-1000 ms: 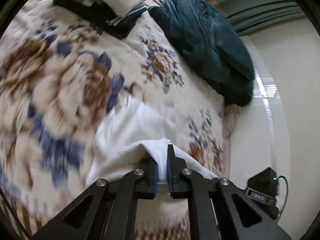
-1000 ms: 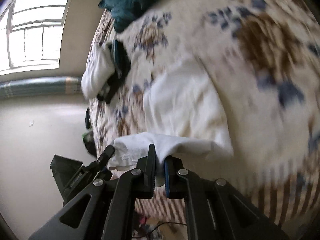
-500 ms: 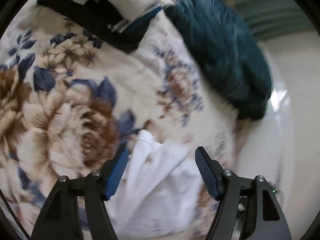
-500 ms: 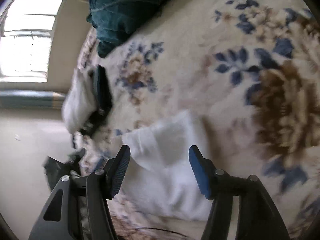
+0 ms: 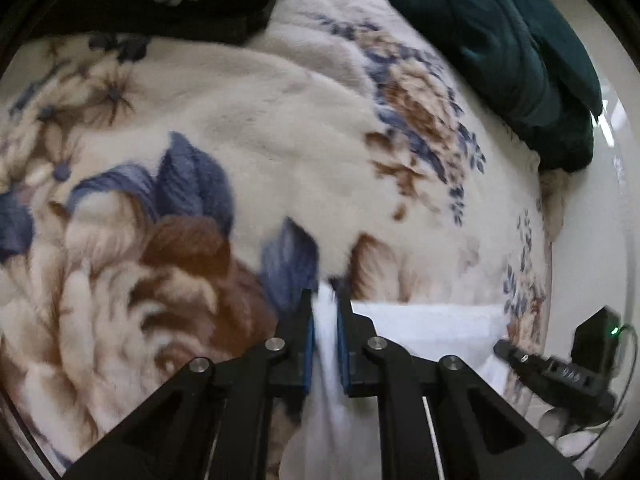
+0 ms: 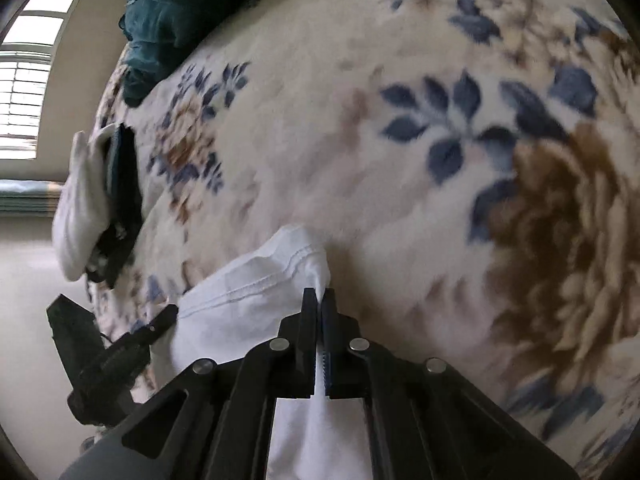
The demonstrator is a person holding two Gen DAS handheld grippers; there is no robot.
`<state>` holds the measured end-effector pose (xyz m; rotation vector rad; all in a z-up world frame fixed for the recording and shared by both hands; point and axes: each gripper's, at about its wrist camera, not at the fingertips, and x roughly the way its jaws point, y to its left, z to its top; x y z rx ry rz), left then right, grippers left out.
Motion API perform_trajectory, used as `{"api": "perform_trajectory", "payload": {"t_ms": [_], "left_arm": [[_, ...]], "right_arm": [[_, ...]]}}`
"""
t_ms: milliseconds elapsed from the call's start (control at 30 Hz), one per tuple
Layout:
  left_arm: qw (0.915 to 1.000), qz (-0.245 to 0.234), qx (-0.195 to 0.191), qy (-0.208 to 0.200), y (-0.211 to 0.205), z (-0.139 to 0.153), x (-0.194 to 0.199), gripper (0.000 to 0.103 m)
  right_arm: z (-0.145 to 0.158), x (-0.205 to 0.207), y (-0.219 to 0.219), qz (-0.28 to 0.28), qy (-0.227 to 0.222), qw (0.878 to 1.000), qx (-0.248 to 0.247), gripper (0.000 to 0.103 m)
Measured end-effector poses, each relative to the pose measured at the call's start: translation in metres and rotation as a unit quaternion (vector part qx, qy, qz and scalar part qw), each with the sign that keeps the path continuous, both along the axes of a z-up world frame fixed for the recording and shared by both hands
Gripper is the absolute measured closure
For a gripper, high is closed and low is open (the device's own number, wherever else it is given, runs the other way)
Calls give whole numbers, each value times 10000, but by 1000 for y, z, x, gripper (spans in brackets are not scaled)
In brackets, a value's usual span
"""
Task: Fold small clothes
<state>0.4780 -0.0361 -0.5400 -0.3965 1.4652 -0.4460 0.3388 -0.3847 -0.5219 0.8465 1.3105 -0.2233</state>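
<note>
A plush floral blanket (image 5: 248, 128) covers the bed and fills most of both views, cream with large brown blooms and blue leaves. At its far side lies a heap of dark teal fabric (image 5: 500, 40), also seen at the top left of the right wrist view (image 6: 160, 12). Near it, a small stack of folded clothes sits on the blanket: a white piece (image 6: 78, 208) against dark ones (image 6: 120, 184). Behind that, a bright window (image 6: 24, 80) is set in a pale wall.

The white garment (image 6: 248, 300) lies on the near part of the blanket, close to the bed's edge. It is plain, thin white cloth with a double row of stitching along a hem, which curves across its upper part in the right wrist view. The hem corner is bunched into a narrow point where it enters the right gripper (image 6: 319, 300). In the left wrist view the cloth (image 5: 432, 328) spreads as a flat white band with a straight upper edge, running from one gripper to the other.

The left gripper (image 5: 325, 300) has its fingers closing on a pinched fold of the white cloth, which fills the gap between the blue pads (image 5: 308, 344). The right gripper's fingers are clenched tight on the hem corner, with only a sliver of cloth between them. Both grippers point steeply down at the blanket. Each appears at the edge of the other's view.
</note>
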Motion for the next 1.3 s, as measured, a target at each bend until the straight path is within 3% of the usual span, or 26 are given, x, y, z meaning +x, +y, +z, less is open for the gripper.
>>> {"api": "perform_trajectory", "payload": {"t_ms": [67, 133, 167, 200, 233, 267, 300, 433, 467, 500, 533, 567, 600, 667, 767, 867, 1000, 1067, 1100, 1233, 1300], "left_arm": [[9997, 169, -128, 142, 12, 3, 2, 89], [9978, 273, -524, 287, 27, 13, -7, 62], [9969, 323, -655, 297, 35, 19, -15, 46], [9951, 394, -852, 301, 45, 26, -28, 43], [9938, 440, -970, 322, 52, 30, -39, 43], [9930, 464, -1023, 368, 57, 34, -53, 43], [9925, 444, -1036, 465, 60, 35, -68, 43], [9919, 263, -983, 757, 51, 22, -117, 43], [9926, 232, -904, 771, 48, 17, -127, 46], [9934, 218, -852, 739, 44, 13, -136, 58], [9942, 189, -788, 702, 41, 10, -141, 69], [9956, 175, -669, 636, 39, 8, -145, 77], [9964, 191, -596, 567, 39, 9, -147, 80], [9975, 163, -482, 487, 37, 11, -146, 84], [9988, -47, -296, 395, 29, 15, -140, 84], [9984, -174, -302, 454, 27, 20, -137, 81], [9973, 61, -480, 553, 43, 30, -145, 65], [9967, 105, -538, 597, 47, 32, -153, 65], [9967, 94, -510, 620, 47, 31, -158, 65], [9973, 2, -247, 699, 35, 12, -171, 65], [9982, 24, -109, 591, 28, 8, -171, 66]], "right_arm": [[0, 2, 3, 174, 139, 9996, 185, 100], [11, -8, 2, 211, 195, 9988, 390, 97], [18, -15, 1, 253, 162, 9987, 407, 89], [26, -23, 1, 301, 119, 9987, 381, 81], [33, -36, 1, 340, 64, 9986, 392, 61], [36, -46, 2, 362, 61, 9984, 426, 49], [35, -57, 4, 403, 109, 9980, 478, 48], [11, -94, 16, 470, 576, 9925, 971, 48], [4, -99, 18, 444, 661, 9912, 1057, 48], [-1, -104, 20, 413, 697, 9899, 1163, 48], [-4, -110, 23, 349, 630, 9890, 1294, 55], [-6, -112, 25, 327, 570, 9882, 1383, 81], [-6, -114, 28, 332, 543, 9881, 1399, 94], [-2, -115, 30, 311, 523, 9914, 1160, 99], [14, -113, 24, 308, 427, 9968, 599, 100], [16, -104, 30, 775, 541, 9948, 379, 100], [22, -106, 30, 951, 602, 9908, 749, 92], [23, -113, 28, 995, 598, 9898, 828, 69], [22, -115, 29, 1008, 614, 9890, 895, 66], [1, -121, 37, 1113, 766, 9841, 1155, 65], [-8, -121, 40, 1139, 702, 9853, 1062, 71]]}}
